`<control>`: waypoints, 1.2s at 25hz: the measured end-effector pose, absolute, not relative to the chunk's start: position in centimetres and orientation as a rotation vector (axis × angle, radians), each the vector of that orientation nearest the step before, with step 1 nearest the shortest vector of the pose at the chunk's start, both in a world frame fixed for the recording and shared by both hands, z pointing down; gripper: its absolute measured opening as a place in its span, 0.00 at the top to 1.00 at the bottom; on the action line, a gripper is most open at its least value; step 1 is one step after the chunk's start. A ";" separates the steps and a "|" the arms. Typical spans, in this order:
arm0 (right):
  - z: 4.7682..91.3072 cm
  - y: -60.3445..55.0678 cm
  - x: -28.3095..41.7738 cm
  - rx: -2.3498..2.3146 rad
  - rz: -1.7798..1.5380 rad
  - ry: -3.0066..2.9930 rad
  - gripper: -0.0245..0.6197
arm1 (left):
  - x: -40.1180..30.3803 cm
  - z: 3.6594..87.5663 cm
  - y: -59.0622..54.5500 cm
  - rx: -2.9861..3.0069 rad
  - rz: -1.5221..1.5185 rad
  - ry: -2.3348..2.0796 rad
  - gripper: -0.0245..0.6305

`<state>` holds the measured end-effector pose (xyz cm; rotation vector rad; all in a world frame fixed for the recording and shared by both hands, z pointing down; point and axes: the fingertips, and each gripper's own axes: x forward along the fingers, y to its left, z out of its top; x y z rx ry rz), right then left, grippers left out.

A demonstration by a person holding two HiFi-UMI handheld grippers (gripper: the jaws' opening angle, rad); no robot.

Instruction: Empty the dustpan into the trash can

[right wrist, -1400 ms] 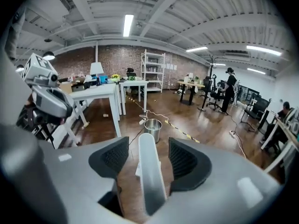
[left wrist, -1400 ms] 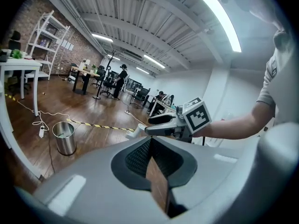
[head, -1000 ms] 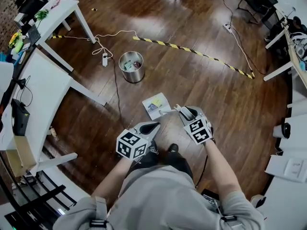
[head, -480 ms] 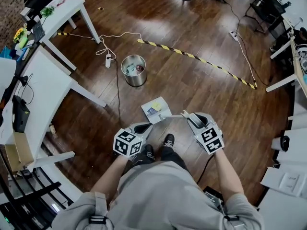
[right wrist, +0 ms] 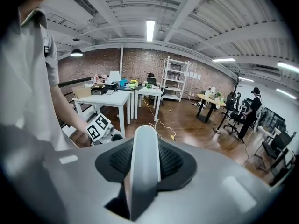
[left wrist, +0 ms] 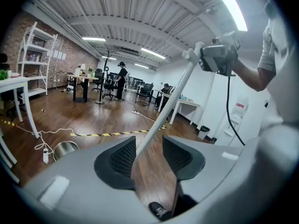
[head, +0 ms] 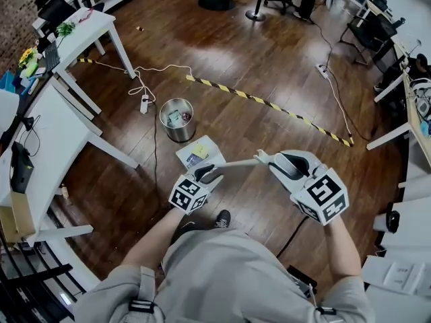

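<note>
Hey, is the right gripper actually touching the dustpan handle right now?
Touching. The right gripper view shows the right gripper with its pads pressed against both sides of the white dustpan handle, with no gap.

We saw long white ceiling tube lights (left wrist: 229,6) flooding the room brightly, with pale glare on the glossy dark-brown wooden floor (head: 222,39). Wide-angle lenses bent lines at our edges and blackened the corners.
</note>
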<state>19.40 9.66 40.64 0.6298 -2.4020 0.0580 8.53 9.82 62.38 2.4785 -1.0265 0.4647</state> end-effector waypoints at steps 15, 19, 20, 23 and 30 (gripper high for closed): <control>30.2 -1.5 10.6 0.536 -0.007 -2.495 0.78 | 4.4 58.6 -6.9 2.665 0.556 -1.138 0.80; 30.7 -5.0 6.7 0.506 0.032 -2.471 0.78 | 1.4 59.6 -10.5 2.695 0.588 -1.070 0.80; 30.7 -5.8 5.7 0.500 0.039 -2.466 0.78 | 0.7 59.6 -11.4 2.702 0.593 -1.063 0.79; 30.8 -8.4 2.8 0.509 0.067 -2.447 0.78 | -1.3 59.9 -13.8 2.708 0.584 -1.045 0.81; 32.2 -14.8 -1.4 0.551 0.116 -2.386 0.77 | -4.7 61.7 -17.5 2.697 0.664 -0.970 0.82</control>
